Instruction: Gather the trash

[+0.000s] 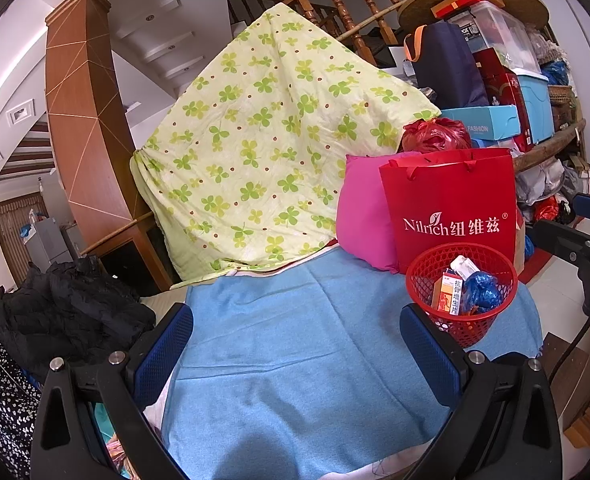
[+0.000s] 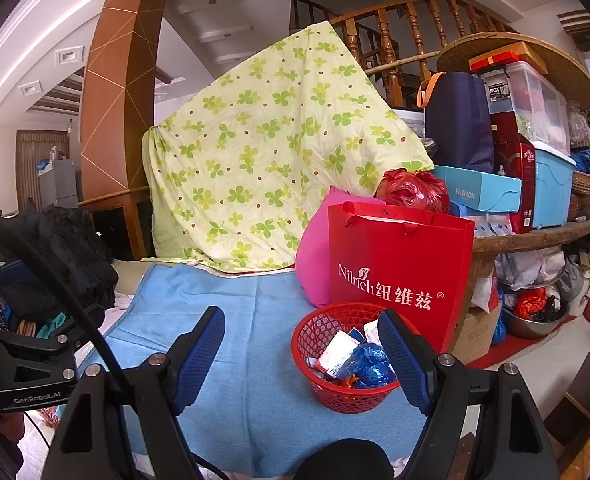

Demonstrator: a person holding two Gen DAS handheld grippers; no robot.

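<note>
One red basket (image 2: pixel 347 364) near right edge of the blue-covered surface (image 2: pixel 255 360), holding one orange box (image 1: pixel 449 294), one blue wad (image 2: pixel 369 364), some wrappers. Behind it, one red bag (image 2: pixel 399 264). Two claws, left claw (image 1: pixel 295 354) and right claw (image 2: pixel 301 354), both spread, gripping nothing.

A clover-print quilt (image 1: pixel 271 152) drapes behind a blue cloth (image 1: pixel 295 344), with a pink cushion (image 1: pixel 361 216) and red paper bag (image 1: pixel 451 204) alongside.

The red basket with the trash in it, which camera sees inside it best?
The right wrist view: it looks down into the red basket, showing wrappers and blue plastic. The left wrist view shows it farther off to the side.
</note>
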